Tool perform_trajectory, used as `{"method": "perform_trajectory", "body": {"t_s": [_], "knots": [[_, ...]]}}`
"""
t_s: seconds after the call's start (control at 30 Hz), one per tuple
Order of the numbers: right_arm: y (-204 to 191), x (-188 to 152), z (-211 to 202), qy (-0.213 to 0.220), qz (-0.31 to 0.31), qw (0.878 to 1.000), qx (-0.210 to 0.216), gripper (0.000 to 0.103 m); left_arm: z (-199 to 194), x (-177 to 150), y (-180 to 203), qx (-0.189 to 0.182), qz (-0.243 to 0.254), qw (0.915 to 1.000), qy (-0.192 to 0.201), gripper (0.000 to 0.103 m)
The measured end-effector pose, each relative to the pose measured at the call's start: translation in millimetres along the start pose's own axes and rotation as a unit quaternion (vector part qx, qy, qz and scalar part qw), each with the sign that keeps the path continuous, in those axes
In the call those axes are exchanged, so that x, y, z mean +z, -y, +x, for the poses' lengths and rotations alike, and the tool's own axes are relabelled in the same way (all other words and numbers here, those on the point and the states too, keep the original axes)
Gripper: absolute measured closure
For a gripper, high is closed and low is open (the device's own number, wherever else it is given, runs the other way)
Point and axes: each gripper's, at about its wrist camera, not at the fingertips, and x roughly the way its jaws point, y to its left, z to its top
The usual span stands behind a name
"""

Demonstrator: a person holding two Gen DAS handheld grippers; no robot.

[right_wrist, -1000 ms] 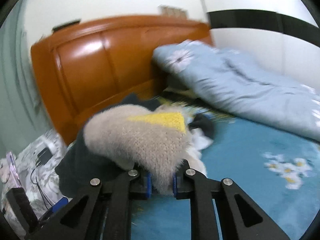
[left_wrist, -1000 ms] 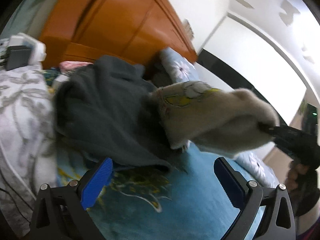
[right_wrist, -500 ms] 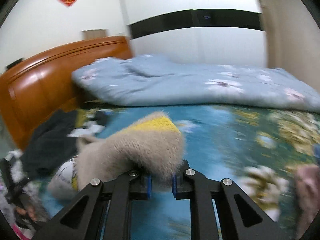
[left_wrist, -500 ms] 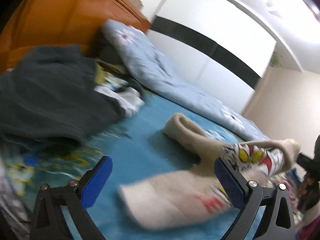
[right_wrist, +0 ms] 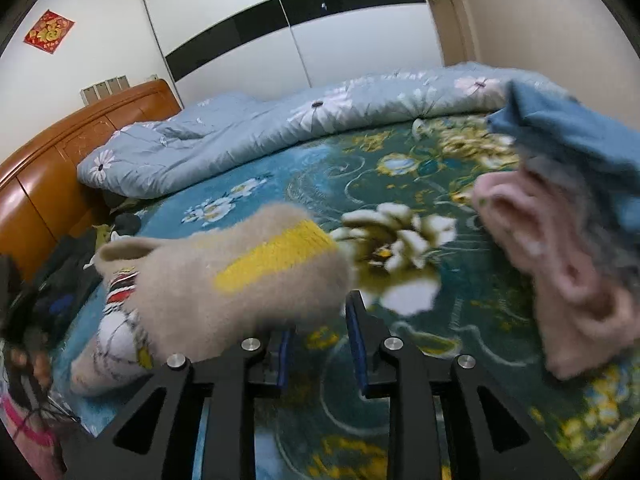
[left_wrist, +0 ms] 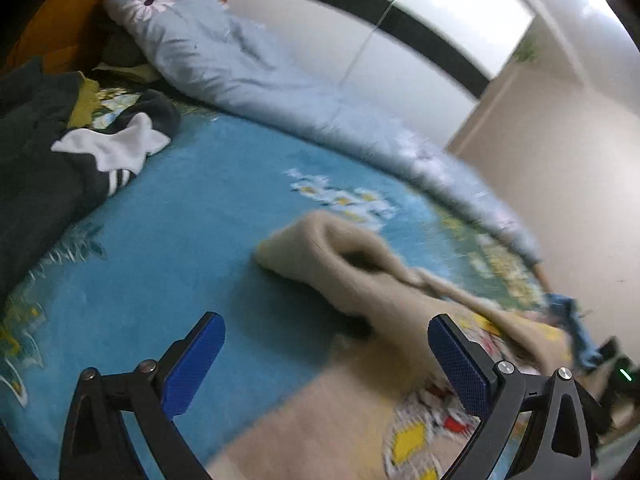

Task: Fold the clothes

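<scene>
Two tongs in our hands | left tongs (left_wrist: 326, 354) gaping wide, gripping nothing | right tongs (right_wrist: 316, 338) parted, nothing between them | beige sweater (right_wrist: 224, 280) spread on the blue floral bedspread (left_wrist: 168, 240), at 9 o'clock of our right tongs | dark clothes pile (left_wrist: 36, 160) at 10 o'clock | pink garment (right_wrist: 560, 280) at 3 o'clock

We see open blue bedspread (left_wrist: 168, 240) between the dark clothes pile (left_wrist: 36, 168) at our left and the beige sweater (left_wrist: 360, 280), wide enough for a gripper to pass. The rolled light-blue quilt (right_wrist: 248, 136) blocks the far edge. At our right, pink and blue garments (right_wrist: 560, 248) crowd the bedspread.
</scene>
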Motion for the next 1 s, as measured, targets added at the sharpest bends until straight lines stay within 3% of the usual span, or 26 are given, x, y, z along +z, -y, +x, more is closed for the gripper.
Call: {"method": "perform_trajectory", "body": {"t_s": [0.2, 0.33, 0.5, 0.67, 0.73, 0.8, 0.83, 0.87, 0.93, 1.0], "knots": [[-27, 6, -31, 0.053, -0.062, 0.996, -0.031, 0.062, 50, 17, 5, 0.03, -0.015, 0.9981, -0.052, 0.0], [-81, 9, -7, 0.045, -0.127, 0.99, 0.035, 0.048, 83, 16, 2, 0.049, -0.036, 0.9948, -0.082, 0.001], [-120, 1, 33, 0.013, -0.167, 0.985, 0.034, 0.046, 94, 14, -1, 0.048, -0.043, 0.9938, -0.09, 0.002], [-133, -14, 52, 0.002, -0.219, 0.976, -0.014, 0.04, 100, 15, -1, 0.038, -0.041, 0.9937, -0.097, 0.017], [-129, -18, 56, -0.004, -0.228, 0.973, -0.038, 0.041, 103, 16, -1, 0.039, -0.044, 0.9936, -0.096, 0.036], [-120, -18, 53, 0.002, -0.222, 0.973, -0.058, 0.051, 105, 17, -2, 0.048, -0.054, 0.9933, -0.091, 0.05], [-111, -17, 50, 0.006, -0.21, 0.976, -0.059, 0.066, 105, 17, -4, 0.051, -0.06, 0.9933, -0.085, 0.063], [-102, -14, 47, 0.009, -0.194, 0.979, -0.06, 0.081, 105, 19, -5, 0.055, -0.066, 0.993, -0.08, 0.07], [-82, -8, 42, 0.012, -0.155, 0.986, -0.065, 0.091, 100, 24, -8, 0.054, -0.082, 0.993, -0.065, 0.086], [-61, -1, 30, 0.026, -0.113, 0.99, -0.074, 0.092, 93, 30, -9, 0.045, -0.094, 0.9933, -0.048, 0.09]]}}
